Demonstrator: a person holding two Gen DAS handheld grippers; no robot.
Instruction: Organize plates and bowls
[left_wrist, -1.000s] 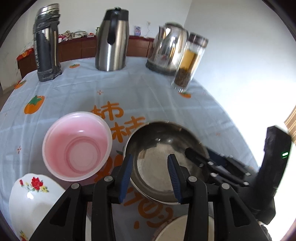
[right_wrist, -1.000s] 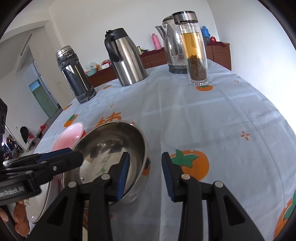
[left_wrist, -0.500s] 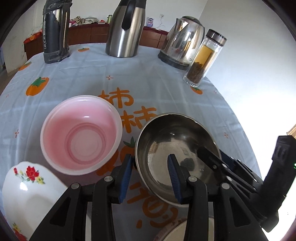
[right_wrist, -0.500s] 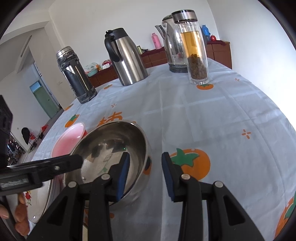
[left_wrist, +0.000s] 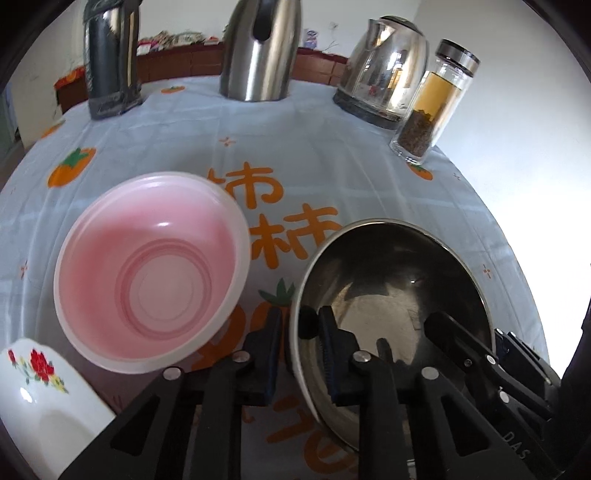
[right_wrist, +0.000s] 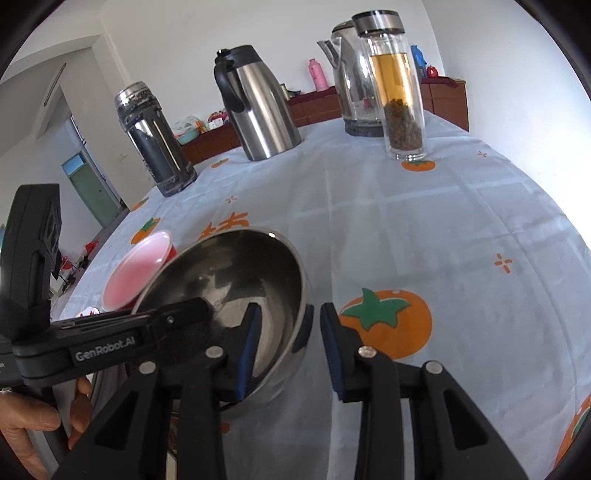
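left gripper is pinched on the near-left rim of the stainless steel bowl, one pad outside the wall, one inside, rim clamped btwn them. right gripper straddles the opposite rim of the same bowl: left pad sits inside against the inner wall, right pad stands outside w/ a gap to the wall showing, jaws closing. so the steel bowl sits on the counter w/ a gripper on each side, and in the right wrist view it looks tilted, far rim higher than the near one. the pink plastic bowl stands upright just left of the steel bowl, close but whether the rims touch, can't tell. a white bowl w/ red flower print is at the lower left edge of the left wrist view, near the pink one, only partly in frame. counter wears a pale blue cloth w/ orange persimmon prints and orange characters. at the far side, well apart from the bowls: a dark thermos flask, a steel carafe w/ black handle, a steel electric kettle and a glass tea bottle w/ amber liquid and leaves at the bottom. a person's hand holds the left gripper's handle at lower left of the right wrist view.
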